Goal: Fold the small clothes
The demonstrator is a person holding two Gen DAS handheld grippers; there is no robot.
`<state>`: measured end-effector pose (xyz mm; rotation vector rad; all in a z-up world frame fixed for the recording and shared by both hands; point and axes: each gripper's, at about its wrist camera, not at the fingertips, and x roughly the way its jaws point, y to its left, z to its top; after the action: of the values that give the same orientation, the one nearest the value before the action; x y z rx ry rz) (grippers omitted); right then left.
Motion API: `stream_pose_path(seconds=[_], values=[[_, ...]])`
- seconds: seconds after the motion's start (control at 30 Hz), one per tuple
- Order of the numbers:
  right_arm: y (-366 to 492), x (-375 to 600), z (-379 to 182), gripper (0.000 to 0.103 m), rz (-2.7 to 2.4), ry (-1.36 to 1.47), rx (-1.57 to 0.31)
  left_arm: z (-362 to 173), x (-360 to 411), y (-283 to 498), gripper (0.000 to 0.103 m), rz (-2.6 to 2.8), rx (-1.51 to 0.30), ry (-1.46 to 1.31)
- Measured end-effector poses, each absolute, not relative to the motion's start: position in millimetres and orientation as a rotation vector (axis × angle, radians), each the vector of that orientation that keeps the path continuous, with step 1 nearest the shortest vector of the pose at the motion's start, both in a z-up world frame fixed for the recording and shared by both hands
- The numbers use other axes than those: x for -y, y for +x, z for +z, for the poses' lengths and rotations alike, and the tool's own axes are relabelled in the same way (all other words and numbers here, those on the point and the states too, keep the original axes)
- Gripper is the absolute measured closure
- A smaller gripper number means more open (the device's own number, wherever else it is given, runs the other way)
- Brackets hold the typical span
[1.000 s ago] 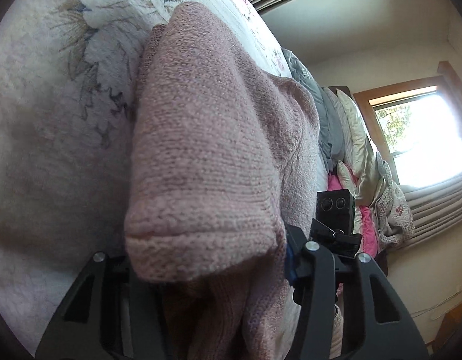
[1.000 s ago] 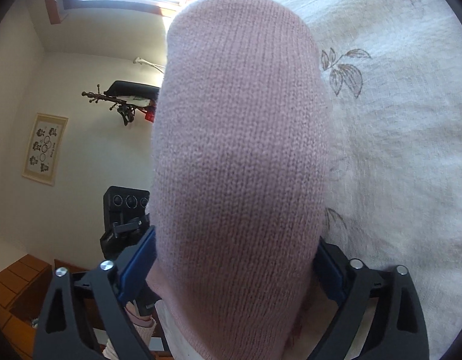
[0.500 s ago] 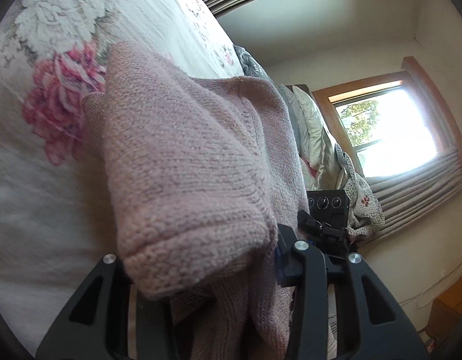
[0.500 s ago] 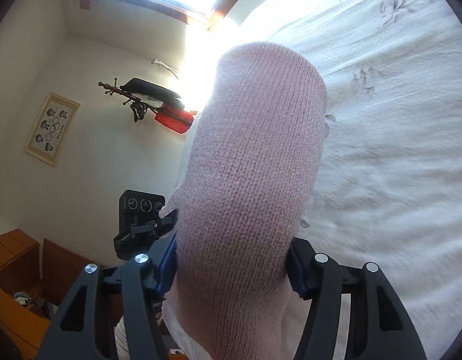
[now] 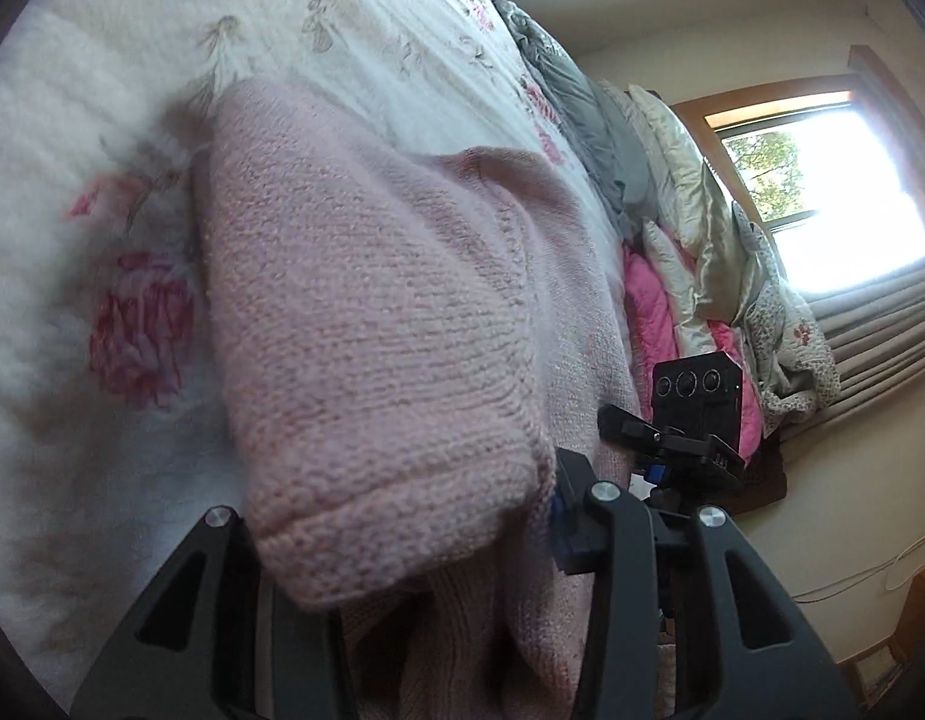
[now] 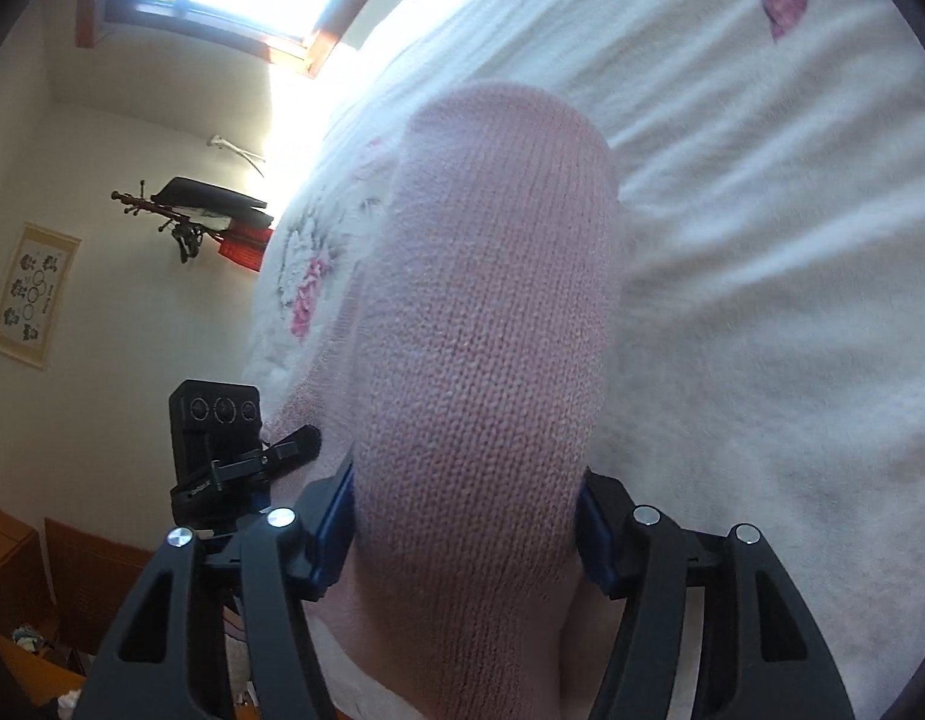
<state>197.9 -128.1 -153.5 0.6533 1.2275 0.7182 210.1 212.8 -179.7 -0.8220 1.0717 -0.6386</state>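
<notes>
Gripping a folded edge of the pink knit sweater [image 5: 372,324], the left tongs [image 5: 402,546] are closed on the thick roll of fabric, which bulges out ahead of their tips and hides the inner faces of the fingers. The right tongs [image 6: 468,516] likewise clamp a rounded fold of the same sweater between their blue pads [image 6: 336,516], the knit swelling up in front of them and draping down below.

Ahead of and beneath both tongs lies the bed's white floral quilt [image 5: 102,240], with pink roses printed just left of the left tongs. The sweater stretches from the left tongs across to the right, where the other tool's black camera block [image 5: 696,390] shows close by. Beyond it, a heap of grey, cream and bright pink bedding [image 5: 654,228] is piled near a sunlit window [image 5: 822,198]. Left of the right tongs, a framed picture [image 6: 33,294] hangs on the wall.
</notes>
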Motion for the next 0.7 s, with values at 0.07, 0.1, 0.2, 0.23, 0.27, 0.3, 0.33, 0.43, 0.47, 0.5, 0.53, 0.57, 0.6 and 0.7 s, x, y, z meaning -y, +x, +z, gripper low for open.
stream_pose_path(seconds=[0.07, 0.1, 0.2, 0.23, 0.27, 0.3, 0.33, 0.43, 0.47, 0.5, 0.53, 0.57, 0.6, 0.7], values=[[194.9, 132.1, -161.5, 0.036, 0.732, 0.690, -1.208, -187.2, -218.9, 206.0, 0.061, -0.637, -1.064, -0.827], [193.0, 134.6, -162.4, 0.033, 0.732, 0.683, -1.200, -188.3, -222.4, 205.1, 0.061, -0.633, -1.064, -0.828], [185.5, 138.1, -159.0, 0.026, 0.720, 0.651, -1.205, -184.4, -226.9, 201.1, 0.056, -0.593, -1.079, -0.816], [184.6, 133.5, -153.8, 0.025, 0.712, 0.638, -1.211, -180.8, -229.8, 197.6, 0.056, -0.580, -1.079, -0.808], [180.8, 134.5, -151.9, 0.024, 0.708, 0.630, -1.215, -176.3, -231.4, 192.9, 0.056, -0.569, -1.074, -0.796], [175.4, 131.8, -148.6, 0.022, 0.707, 0.631, -1.219, -170.6, -231.4, 186.4, 0.056, -0.556, -1.071, -0.771], [169.9, 133.9, -148.7, 0.021, 0.714, 0.632, -1.225, -164.5, -231.9, 178.8, 0.056, -0.540, -1.063, -0.735], [152.5, 140.0, -154.9, 0.020, 0.719, 0.646, -1.258, -143.9, -229.1, 154.0, 0.055, -0.498, -1.026, -0.644], [145.7, 141.2, -156.5, 0.021, 0.722, 0.652, -1.262, -139.1, -228.2, 145.4, 0.055, -0.499, -1.015, -0.637], [139.1, 143.2, -157.6, 0.022, 0.728, 0.656, -1.263, -135.5, -227.5, 136.7, 0.055, -0.513, -1.002, -0.646], [134.1, 144.3, -157.8, 0.022, 0.730, 0.653, -1.264, -132.2, -225.1, 128.9, 0.055, -0.522, -0.989, -0.653], [128.6, 144.0, -157.5, 0.024, 0.729, 0.649, -1.265, -129.4, -220.1, 122.1, 0.055, -0.521, -0.984, -0.641], [124.4, 144.9, -157.4, 0.034, 0.726, 0.644, -1.270, -127.7, -214.9, 117.1, 0.055, -0.510, -0.987, -0.614], [114.9, 140.5, -154.5, 0.058, 0.692, 0.615, -1.284, -132.2, -198.4, 110.6, 0.055, -0.480, -1.012, -0.542]])
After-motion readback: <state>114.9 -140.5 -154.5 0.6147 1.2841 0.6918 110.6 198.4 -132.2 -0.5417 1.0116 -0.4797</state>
